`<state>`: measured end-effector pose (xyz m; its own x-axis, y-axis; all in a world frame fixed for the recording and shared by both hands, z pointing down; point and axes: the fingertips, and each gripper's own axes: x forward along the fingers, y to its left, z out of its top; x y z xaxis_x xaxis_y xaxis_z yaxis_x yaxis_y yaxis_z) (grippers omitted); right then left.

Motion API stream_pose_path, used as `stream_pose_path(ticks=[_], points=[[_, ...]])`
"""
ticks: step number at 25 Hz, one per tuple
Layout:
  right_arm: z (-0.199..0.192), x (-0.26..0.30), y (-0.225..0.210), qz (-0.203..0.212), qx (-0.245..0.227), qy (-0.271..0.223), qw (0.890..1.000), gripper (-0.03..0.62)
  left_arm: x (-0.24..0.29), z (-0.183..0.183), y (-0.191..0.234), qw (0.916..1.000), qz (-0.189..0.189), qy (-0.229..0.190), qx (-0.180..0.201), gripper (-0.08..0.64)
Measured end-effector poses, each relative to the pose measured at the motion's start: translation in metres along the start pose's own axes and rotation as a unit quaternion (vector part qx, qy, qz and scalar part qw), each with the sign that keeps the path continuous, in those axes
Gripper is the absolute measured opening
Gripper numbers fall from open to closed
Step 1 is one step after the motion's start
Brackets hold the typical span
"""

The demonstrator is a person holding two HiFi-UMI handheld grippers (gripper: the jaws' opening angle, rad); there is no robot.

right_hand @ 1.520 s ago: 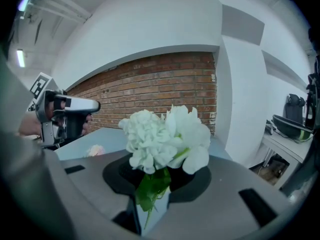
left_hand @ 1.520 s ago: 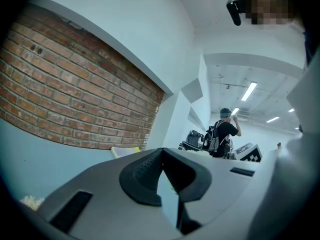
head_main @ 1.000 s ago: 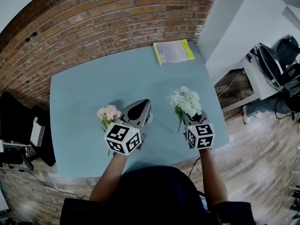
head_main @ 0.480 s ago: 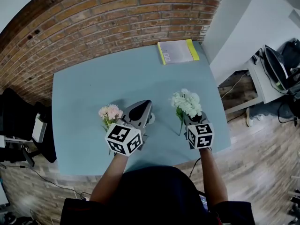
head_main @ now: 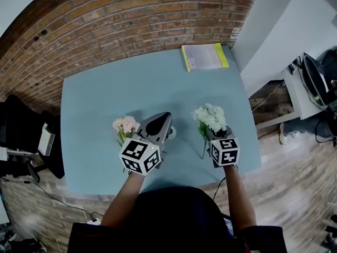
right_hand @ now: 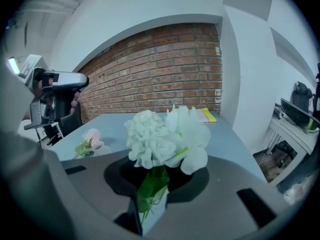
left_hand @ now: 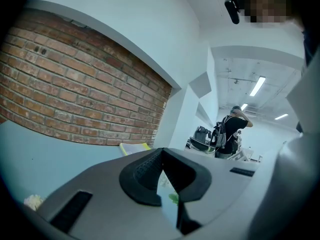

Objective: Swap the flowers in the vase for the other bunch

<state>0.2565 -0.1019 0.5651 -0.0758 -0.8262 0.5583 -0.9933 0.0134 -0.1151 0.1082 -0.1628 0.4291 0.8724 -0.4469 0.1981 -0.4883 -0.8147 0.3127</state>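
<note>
My right gripper [head_main: 210,134] is shut on the green stems of a white bunch of flowers [head_main: 210,117], which stands upright over the right side of the blue table [head_main: 95,94]. The right gripper view shows that white bunch [right_hand: 167,136] rising from between the jaws of the right gripper [right_hand: 150,196]. A pink bunch [head_main: 125,125] rests on the table at the left, seen as well in the right gripper view [right_hand: 90,141]. Just right of it my left gripper [head_main: 164,121] is shut and holds nothing [left_hand: 167,176]. I see no vase plainly.
A yellow-edged notebook [head_main: 205,56] lies at the table's far right corner, below the brick wall [head_main: 131,20]. A black chair [head_main: 23,136] stands left of the table and a desk with bags [head_main: 316,80] at the right. A person [left_hand: 231,134] stands far off.
My right gripper has sunk a little with the white bunch in it. The left gripper and the pink bunch have stayed where they were.
</note>
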Motion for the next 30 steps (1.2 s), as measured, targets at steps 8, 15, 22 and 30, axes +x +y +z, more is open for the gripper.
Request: stream_pose_path(ticks=[8,15,22,30], points=[[-0.016,0.015,-0.007,0.002,0.004,0.026,1.0,0.094,0.005,-0.004,0.001,0.9999,0.006,0.009,0.002,0.008],[-0.032,0.029,-0.007,0.01,0.013,0.048,0.999,0.094,0.008,-0.009,0.01,0.9997,0.013,0.02,0.002,0.008],[-0.045,0.042,-0.009,0.017,0.024,0.071,0.997,0.094,0.014,-0.016,0.016,0.9994,0.02,0.03,-0.003,0.008],[-0.052,0.052,-0.012,0.021,0.033,0.085,0.996,0.094,0.018,-0.022,0.022,0.999,0.026,0.036,-0.008,0.008]])
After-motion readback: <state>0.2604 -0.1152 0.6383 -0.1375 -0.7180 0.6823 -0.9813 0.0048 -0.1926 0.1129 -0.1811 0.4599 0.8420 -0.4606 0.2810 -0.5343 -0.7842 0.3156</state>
